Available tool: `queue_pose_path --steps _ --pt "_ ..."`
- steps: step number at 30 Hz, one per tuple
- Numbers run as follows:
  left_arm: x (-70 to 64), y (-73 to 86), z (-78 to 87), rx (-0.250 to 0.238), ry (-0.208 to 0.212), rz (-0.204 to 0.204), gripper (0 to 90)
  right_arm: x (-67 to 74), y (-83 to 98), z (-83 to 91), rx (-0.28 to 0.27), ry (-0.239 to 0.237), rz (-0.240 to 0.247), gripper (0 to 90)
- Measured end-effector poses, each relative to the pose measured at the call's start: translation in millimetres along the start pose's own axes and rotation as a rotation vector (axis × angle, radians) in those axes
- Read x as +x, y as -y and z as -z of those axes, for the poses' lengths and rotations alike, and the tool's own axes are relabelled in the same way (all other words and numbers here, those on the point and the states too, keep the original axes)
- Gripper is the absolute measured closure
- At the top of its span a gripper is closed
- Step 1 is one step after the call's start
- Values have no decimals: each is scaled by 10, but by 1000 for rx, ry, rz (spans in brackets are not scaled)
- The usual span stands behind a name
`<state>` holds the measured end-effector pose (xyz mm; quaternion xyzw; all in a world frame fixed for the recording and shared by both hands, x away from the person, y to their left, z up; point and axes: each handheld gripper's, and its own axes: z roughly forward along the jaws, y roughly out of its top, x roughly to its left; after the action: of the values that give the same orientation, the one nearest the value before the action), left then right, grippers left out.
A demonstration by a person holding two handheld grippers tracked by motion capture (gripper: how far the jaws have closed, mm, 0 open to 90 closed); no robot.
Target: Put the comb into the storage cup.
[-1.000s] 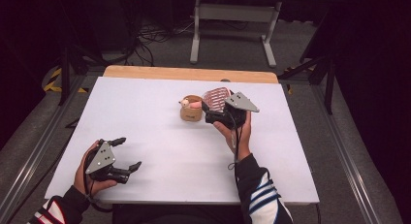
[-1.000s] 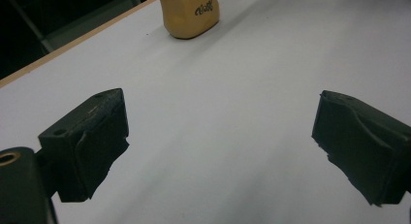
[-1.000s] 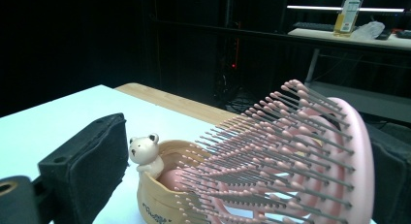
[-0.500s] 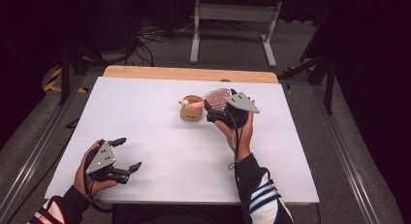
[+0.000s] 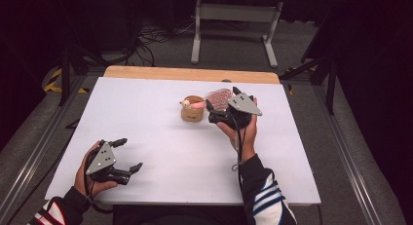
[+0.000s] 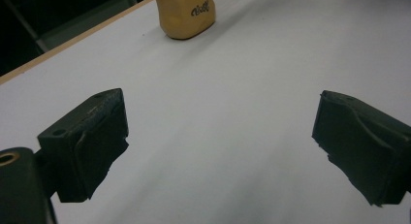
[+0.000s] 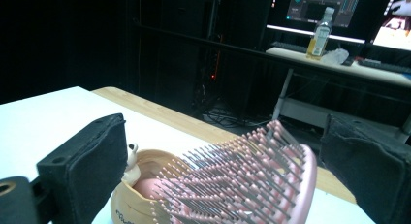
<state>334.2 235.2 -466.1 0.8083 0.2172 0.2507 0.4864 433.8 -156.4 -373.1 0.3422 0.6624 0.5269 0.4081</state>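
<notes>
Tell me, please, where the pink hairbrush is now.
In the high view the pink hairbrush is on the far right part of the white table, leaning in the tan cup, between the open jaws of the right gripper.

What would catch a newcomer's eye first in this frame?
The pink hairbrush, bristles up, stands out between the open jaws of the right gripper near the table's far middle, its handle resting in a small tan cup. After that, the left gripper rests open near the front left corner of the white table, holding nothing.
</notes>
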Motion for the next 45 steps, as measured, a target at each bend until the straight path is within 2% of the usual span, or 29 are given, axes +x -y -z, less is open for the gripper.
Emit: queue_pose_path --steps 3,8,21,29,45 --pt "1 2 2 4 -1 -1 68 1 -25 24 -3 -9 4 42" --pt "2 0 7 4 -2 -3 67 0 -69 78 4 -17 40 43" --pt "6 0 16 1 -4 -2 67 -46 -141 194 -16 -14 56 48" --pt "3 -4 21 0 -5 -4 66 15 -170 230 -15 -13 90 46" --pt "8 1 22 2 1 -5 64 40 -129 278 -2 -34 129 46"
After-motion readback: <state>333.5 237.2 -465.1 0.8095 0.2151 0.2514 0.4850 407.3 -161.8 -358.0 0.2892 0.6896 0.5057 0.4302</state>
